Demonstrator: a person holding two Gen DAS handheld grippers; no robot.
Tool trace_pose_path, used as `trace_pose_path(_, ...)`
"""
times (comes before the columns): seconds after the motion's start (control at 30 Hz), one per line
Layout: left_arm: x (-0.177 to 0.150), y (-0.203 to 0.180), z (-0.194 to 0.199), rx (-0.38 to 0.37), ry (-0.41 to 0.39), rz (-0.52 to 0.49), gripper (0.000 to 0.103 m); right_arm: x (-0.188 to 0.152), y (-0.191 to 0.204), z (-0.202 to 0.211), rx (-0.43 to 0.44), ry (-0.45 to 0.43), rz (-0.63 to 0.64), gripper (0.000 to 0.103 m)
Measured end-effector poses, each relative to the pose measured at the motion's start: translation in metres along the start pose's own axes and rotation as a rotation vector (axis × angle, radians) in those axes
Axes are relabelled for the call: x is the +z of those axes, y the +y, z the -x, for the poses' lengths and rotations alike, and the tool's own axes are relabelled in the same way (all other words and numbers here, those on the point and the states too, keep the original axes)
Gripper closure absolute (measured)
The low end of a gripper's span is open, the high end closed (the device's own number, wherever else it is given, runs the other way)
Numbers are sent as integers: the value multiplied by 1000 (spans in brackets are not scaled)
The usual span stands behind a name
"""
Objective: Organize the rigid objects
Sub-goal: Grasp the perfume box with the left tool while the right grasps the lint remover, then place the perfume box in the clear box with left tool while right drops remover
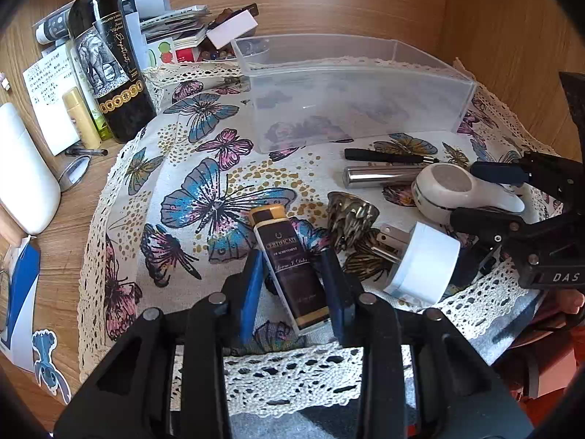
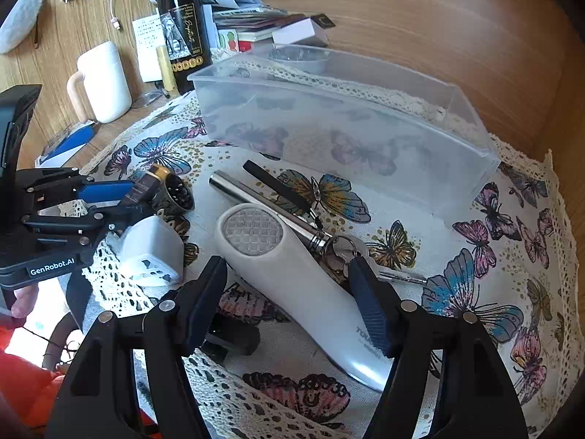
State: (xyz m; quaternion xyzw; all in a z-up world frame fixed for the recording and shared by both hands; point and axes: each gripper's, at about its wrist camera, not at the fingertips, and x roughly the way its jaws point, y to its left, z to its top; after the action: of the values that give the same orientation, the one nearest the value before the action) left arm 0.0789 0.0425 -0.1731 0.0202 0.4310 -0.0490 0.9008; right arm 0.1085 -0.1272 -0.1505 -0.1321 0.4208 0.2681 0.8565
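My left gripper [image 1: 292, 289] is open, its blue pads either side of a dark brown and gold bar [image 1: 292, 263] lying on the butterfly cloth; a gap shows on the left side. My right gripper [image 2: 289, 303] is open around a white handheld device [image 2: 292, 274] with a round grille, not touching it. A clear plastic bin [image 1: 351, 91] stands empty at the back. A white plug adapter [image 1: 420, 263], a brass grinder [image 1: 351, 216], a steel tube [image 1: 384, 176] and a black pen [image 1: 387, 155] lie between the grippers.
A dark wine bottle [image 1: 106, 58], a yellow tube [image 1: 80, 117], a white mug [image 2: 104, 80] and stacked papers and small boxes [image 1: 182, 25] crowd the left and back of the wooden desk. A wooden wall [image 2: 475, 36] rises behind the bin.
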Motion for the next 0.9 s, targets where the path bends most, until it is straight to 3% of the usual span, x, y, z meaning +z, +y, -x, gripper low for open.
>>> trace_pose_path(0.07,1,4,-1,-5,6,6,76,1,-2,-3,15,17,-1,38)
trace_pose_path(0.3,5,3,-4,-25,30,-58,80,8,10,-11,53,39,61,59)
trace_pose_path(0.53,19,2,-13,-63,84,-116,80,16,12,-26,94,63,41,64)
trace_pose_path(0.9,20,12,-6,-107,41,-12,80,13,-7,9,36,-111,-74,65)
